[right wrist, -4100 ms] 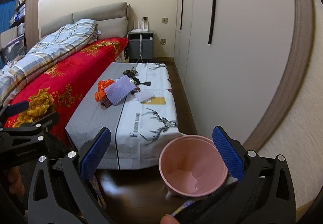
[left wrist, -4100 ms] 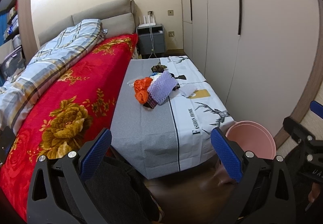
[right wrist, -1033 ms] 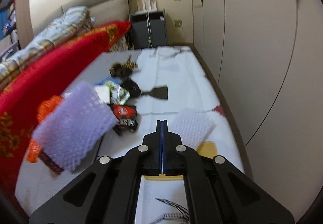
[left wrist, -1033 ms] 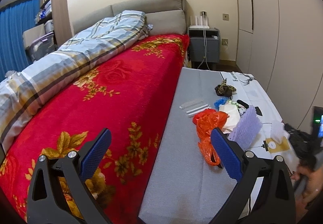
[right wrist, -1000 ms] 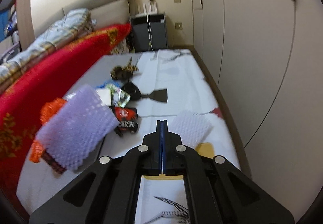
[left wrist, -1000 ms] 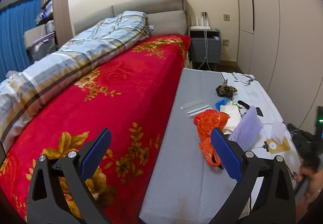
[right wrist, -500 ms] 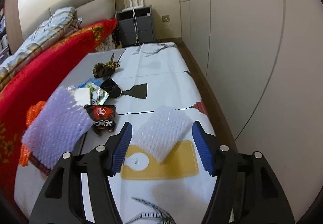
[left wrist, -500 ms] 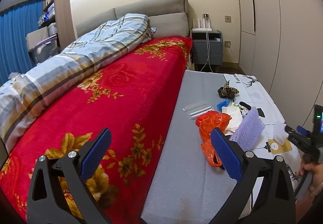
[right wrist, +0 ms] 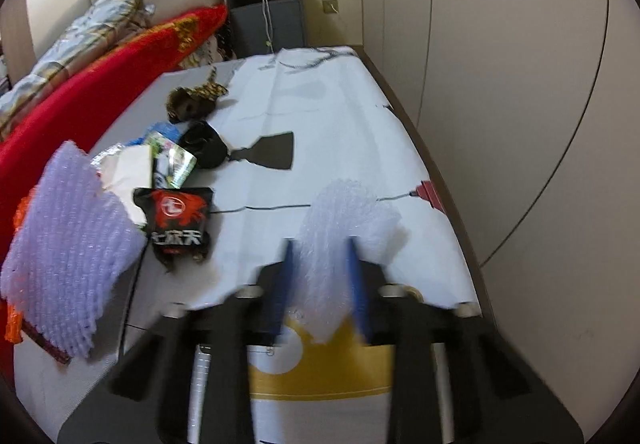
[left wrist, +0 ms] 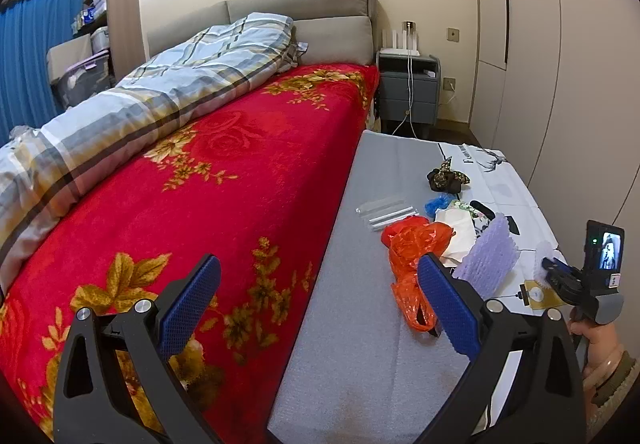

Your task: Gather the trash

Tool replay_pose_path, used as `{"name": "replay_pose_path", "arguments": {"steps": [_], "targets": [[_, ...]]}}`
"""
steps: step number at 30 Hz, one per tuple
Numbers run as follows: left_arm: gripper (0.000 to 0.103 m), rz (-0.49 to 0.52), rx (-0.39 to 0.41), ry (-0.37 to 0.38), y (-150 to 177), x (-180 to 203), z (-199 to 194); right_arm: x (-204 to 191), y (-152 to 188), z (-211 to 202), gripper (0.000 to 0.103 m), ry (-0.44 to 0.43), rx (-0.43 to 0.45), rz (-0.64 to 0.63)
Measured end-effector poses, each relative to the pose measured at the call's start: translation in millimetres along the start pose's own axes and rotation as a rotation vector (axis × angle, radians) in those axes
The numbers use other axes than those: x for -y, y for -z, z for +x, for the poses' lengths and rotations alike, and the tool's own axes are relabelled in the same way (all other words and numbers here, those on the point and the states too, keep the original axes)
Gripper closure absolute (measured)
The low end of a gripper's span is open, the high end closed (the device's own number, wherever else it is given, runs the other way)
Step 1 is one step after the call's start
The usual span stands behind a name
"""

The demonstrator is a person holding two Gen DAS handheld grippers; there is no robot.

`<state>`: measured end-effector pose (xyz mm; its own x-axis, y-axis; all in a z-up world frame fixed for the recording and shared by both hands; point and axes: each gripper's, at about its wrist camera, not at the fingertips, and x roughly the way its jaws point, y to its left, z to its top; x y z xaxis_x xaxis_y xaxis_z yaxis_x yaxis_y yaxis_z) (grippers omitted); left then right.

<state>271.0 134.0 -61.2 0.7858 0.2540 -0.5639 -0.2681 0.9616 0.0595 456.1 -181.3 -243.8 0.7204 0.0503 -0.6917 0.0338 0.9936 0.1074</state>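
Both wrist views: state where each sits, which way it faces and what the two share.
Left wrist: on the left tongs, open, facing along the red bed and table; the right hand shows.
Right wrist: on the right tongs, facing down the table at white foam, on which its jaws have just been closing.
Shared: purple foam, white foam.

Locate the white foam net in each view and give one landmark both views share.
Left wrist: white foam net at the far right, mostly hidden behind the right gripper.
Right wrist: white foam net lower centre, between the right gripper jaws, which have just been closing on it.
Shared landmark: purple foam net.
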Motion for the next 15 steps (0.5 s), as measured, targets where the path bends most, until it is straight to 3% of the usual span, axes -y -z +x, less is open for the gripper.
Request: {"name": "replay_pose_path", "arguments": {"steps": [4,8,12,15], "targets": [[0.008,0.01,0.016,-0.019,0.3,1.8,-1.8,-1.0,0.2,-19.5,0.091,-0.005,0.049,-0.008],[0.008,0.02,0.072,-0.034,-0.5,5.7,-6.7,4.8,-11.3,-67.3,0.091,-0.055,0.105,0.008],[0.008,0.014,0.126,0.022,1.1,13.6,-10.6,14.2,-19.5,-133.4,0.091,-0.093,0.152,-0.022],[0.008,-0.017,0.118,0.119,8.5,25.1,-7.4,27.4,-14.7,-190.1,0.091,-0.127,0.165,-0.05]]}}
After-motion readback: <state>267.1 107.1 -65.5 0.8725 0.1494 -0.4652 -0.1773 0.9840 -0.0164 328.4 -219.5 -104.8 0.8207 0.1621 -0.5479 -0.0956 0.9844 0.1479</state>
